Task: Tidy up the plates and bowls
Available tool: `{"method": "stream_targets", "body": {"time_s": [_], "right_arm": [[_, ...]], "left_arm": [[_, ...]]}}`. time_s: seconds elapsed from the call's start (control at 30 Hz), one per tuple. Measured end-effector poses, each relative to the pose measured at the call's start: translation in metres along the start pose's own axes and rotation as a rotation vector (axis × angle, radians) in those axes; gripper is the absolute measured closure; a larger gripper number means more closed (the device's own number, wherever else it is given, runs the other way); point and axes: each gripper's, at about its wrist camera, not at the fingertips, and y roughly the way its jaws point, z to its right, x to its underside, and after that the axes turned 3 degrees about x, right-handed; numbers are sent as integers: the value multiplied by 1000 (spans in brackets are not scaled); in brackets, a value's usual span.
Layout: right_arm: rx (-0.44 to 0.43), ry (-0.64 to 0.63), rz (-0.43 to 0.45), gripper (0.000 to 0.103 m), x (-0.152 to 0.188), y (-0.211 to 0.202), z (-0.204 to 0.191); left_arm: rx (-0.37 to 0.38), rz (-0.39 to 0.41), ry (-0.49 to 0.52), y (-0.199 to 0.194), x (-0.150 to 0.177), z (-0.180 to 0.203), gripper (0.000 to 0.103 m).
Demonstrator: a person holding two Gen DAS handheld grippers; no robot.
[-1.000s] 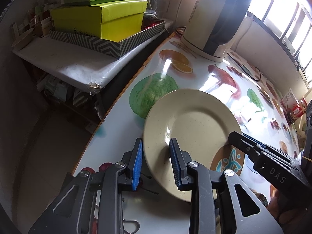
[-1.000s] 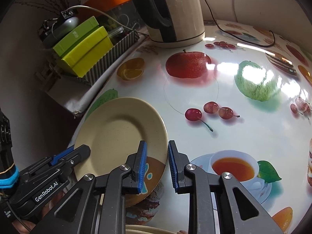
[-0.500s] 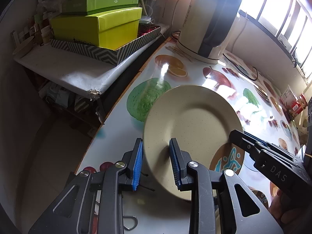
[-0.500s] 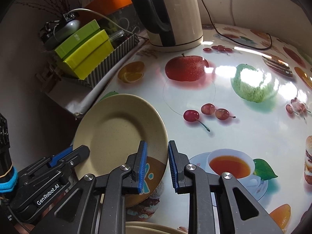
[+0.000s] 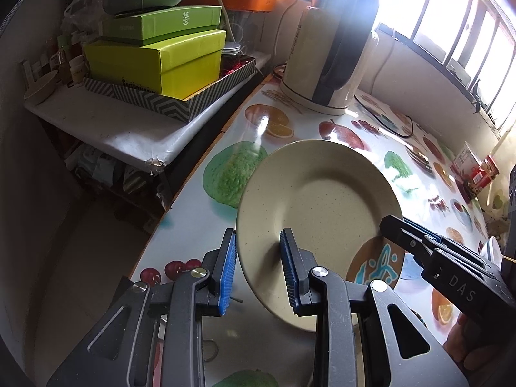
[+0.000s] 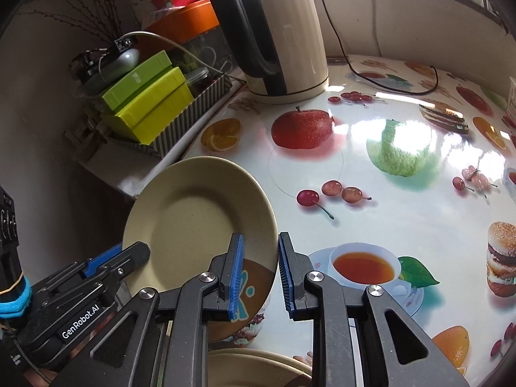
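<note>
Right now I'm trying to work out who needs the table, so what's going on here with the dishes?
A person is working with two handheld grippers. Both the left gripper and the right gripper have their fingers on either side of the rim of one cream plate, which is tilted up above the fruit-print tablecloth. Another cream dish sits just below the right gripper. The kettle stands at the back.

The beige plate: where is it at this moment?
The beige plate is lifted and tilted above the fruit-print tablecloth, near the table's shelf-side edge. Both grippers straddle its rim, the left gripper and the right gripper, the kettle beyond.
</note>
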Motion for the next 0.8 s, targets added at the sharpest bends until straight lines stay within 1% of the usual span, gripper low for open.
{"method": "stream_targets", "body": {"time_s": [0.3, 0.8], "right_arm": [[-1, 2, 34, 82, 9, -26, 3], [7, 27, 71, 82, 35, -65, 16]], "left_arm": [[15, 16, 17, -18, 9, 12, 75], [41, 26, 48, -40, 30, 33, 75]]}}
